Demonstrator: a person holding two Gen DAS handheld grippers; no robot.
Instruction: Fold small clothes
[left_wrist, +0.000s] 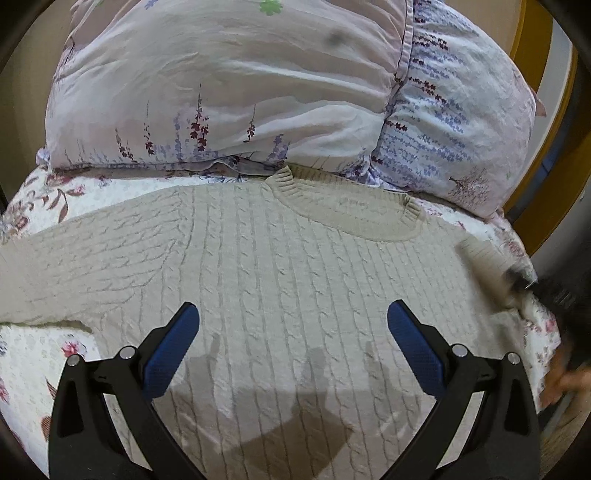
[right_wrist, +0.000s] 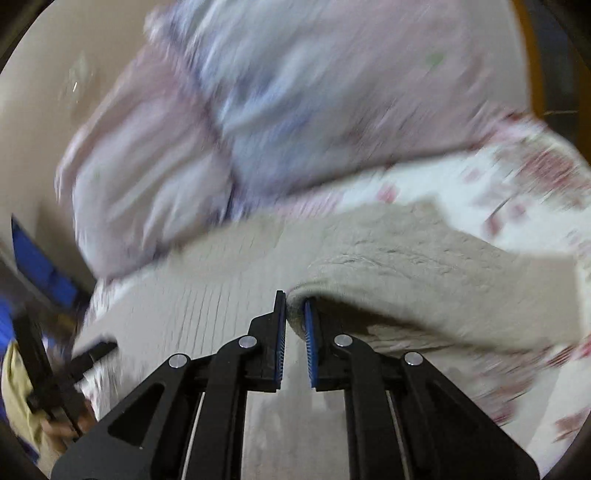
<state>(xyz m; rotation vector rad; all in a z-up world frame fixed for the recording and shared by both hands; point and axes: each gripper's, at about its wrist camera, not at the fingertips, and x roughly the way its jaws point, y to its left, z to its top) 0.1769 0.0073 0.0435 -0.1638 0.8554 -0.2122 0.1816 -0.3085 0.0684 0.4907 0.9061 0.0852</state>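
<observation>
A beige cable-knit sweater (left_wrist: 258, 266) lies flat on a floral bedspread (left_wrist: 33, 354), its ribbed neckline (left_wrist: 354, 214) toward the pillows. My left gripper (left_wrist: 291, 321) is open and empty, hovering over the sweater's body. In the blurred right wrist view my right gripper (right_wrist: 294, 314) is shut on the sweater's sleeve (right_wrist: 406, 266) and lifts its edge off the body. The right gripper also shows as a dark blur at the right edge of the left wrist view (left_wrist: 546, 291), at the sleeve cuff.
Large floral pillows (left_wrist: 229, 85) are piled right behind the neckline. A wooden frame (left_wrist: 532, 33) stands at the far right. The bed's edge drops off at the right (left_wrist: 546, 332). The left gripper's tool and the person's hand show at left in the right wrist view (right_wrist: 48, 369).
</observation>
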